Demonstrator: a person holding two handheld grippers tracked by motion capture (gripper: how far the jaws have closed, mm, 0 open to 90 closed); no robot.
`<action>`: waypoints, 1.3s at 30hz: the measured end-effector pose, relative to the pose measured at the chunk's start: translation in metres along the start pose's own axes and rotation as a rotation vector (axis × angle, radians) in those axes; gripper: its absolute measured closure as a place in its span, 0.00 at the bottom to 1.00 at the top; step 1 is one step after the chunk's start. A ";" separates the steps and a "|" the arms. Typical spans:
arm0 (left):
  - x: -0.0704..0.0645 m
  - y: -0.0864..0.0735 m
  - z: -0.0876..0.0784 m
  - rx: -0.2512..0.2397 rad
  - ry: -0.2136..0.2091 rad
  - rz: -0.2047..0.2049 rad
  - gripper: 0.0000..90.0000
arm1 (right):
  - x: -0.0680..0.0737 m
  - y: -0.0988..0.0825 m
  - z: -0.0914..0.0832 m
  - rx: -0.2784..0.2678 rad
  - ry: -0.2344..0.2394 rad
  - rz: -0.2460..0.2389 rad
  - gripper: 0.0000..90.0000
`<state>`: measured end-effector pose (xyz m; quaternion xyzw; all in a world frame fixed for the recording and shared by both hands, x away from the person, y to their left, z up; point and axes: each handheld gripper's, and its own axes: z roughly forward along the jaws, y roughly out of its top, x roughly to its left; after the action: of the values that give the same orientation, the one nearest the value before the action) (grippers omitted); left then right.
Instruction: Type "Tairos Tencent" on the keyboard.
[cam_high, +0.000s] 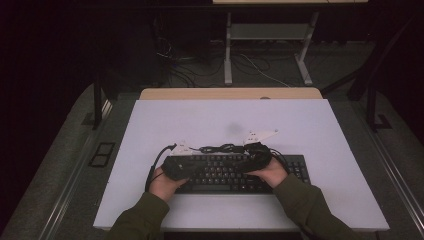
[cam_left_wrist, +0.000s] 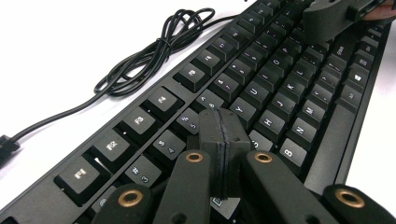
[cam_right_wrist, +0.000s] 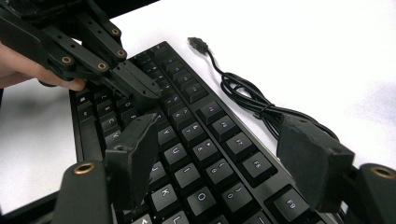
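1. The white bench (cam_high: 150, 125) carries the black keyboard (cam_high: 235, 175) near its front edge, its cable (cam_high: 220, 148) bundled behind.
2. The left gripper (cam_left_wrist: 223, 135), clenched empty, rests its tip on the keys; typing looks underway.
3. The right gripper (cam_right_wrist: 219, 149) hovers released over the keys.

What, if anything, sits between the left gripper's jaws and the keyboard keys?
Nothing visible. The left gripper, jaws shut together, points straight at the keyboard around the T/Y keys with no object between. The coiled USB cable lies on the table beyond the function row. The right gripper, open, hovers over other keys.
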<state>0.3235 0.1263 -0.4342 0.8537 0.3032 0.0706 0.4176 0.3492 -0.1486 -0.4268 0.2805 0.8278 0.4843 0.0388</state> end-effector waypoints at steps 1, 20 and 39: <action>0.000 0.000 0.000 0.005 -0.001 0.000 0.99 | 0.000 0.000 0.000 -0.001 0.000 0.001 0.32; -0.003 0.001 -0.011 -0.047 -0.008 -0.008 0.87 | -0.001 0.000 -0.005 -0.005 0.015 0.020 0.41; -0.003 -0.008 -0.017 -0.063 -0.009 -0.022 0.48 | 0.000 -0.003 -0.008 0.077 0.028 -0.002 0.80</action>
<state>0.3113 0.1395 -0.4286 0.8369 0.3083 0.0714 0.4466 0.3456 -0.1561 -0.4255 0.2740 0.8466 0.4560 0.0167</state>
